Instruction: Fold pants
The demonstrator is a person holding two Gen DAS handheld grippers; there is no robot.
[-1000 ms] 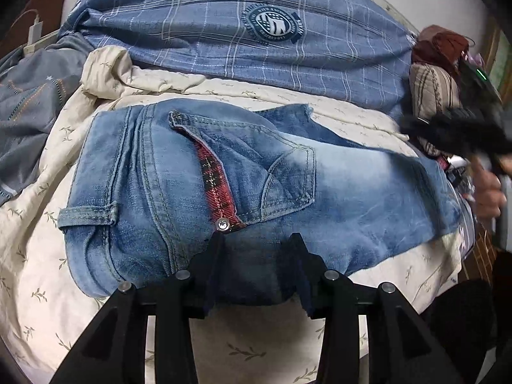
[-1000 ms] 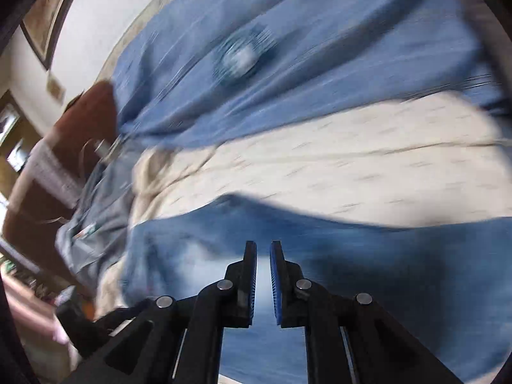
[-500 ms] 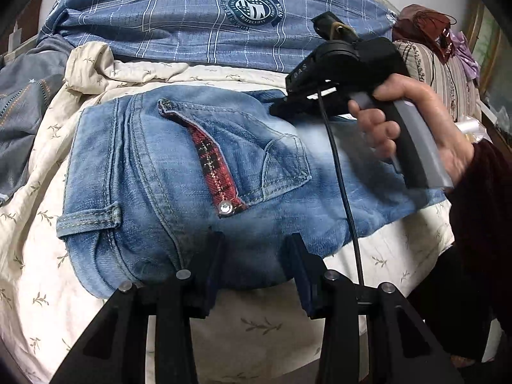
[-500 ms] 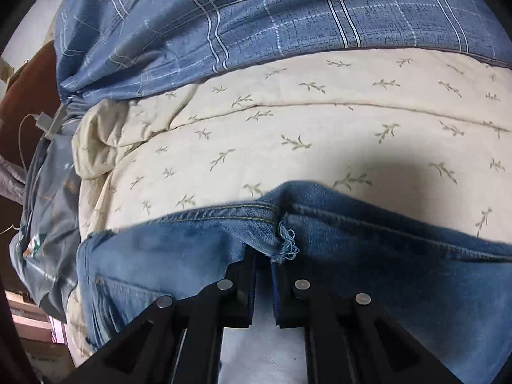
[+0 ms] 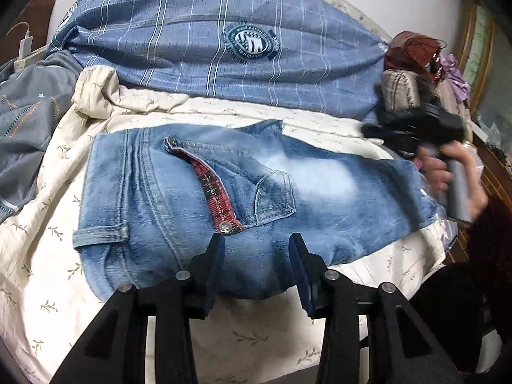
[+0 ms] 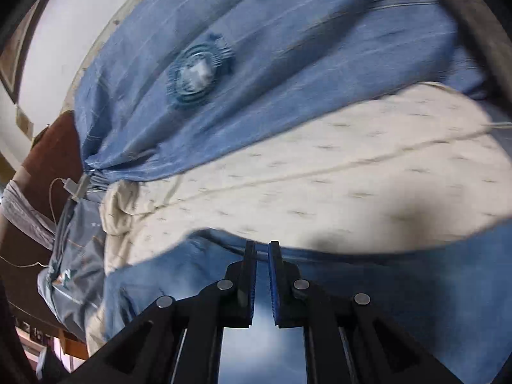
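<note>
— What's the biggest thing here?

— The bed [image 5: 38, 256]. It has a soft cream sheet with tiny leaf sprigs printed all over, and it is a bit wrinkled. At the far side lies a big blue quilt [image 5: 198, 48] with thin white stripes that cross into squares. A round dark badge [image 5: 251, 44] is sewn on it.

— And where are the pants?

— The jeans [image 5: 320, 198] lie flat in the middle of the bed, on the cream sheet, folded into a wide, short shape. The cloth is thick blue denim, faded almost white in one patch. You can see a back pocket with heavy stitching, a belt loop, and a strip of red checked lining [image 5: 215, 194] with a shiny metal button at its end.

— What about the left claw?

— The left claw [image 5: 256, 267] is black with blue pads. Its jaws stand apart at the near edge of the jeans. Nothing is pinched between them.

— And the right one?

— The right claw [image 6: 262, 275] is blurry, over the far edge of the jeans. Its two jaws are almost together, with just a thin gap, and no cloth in it. From the left camera you can see a hand [image 5: 448, 172] around its grey handle, off past the right end of the jeans.
</note>
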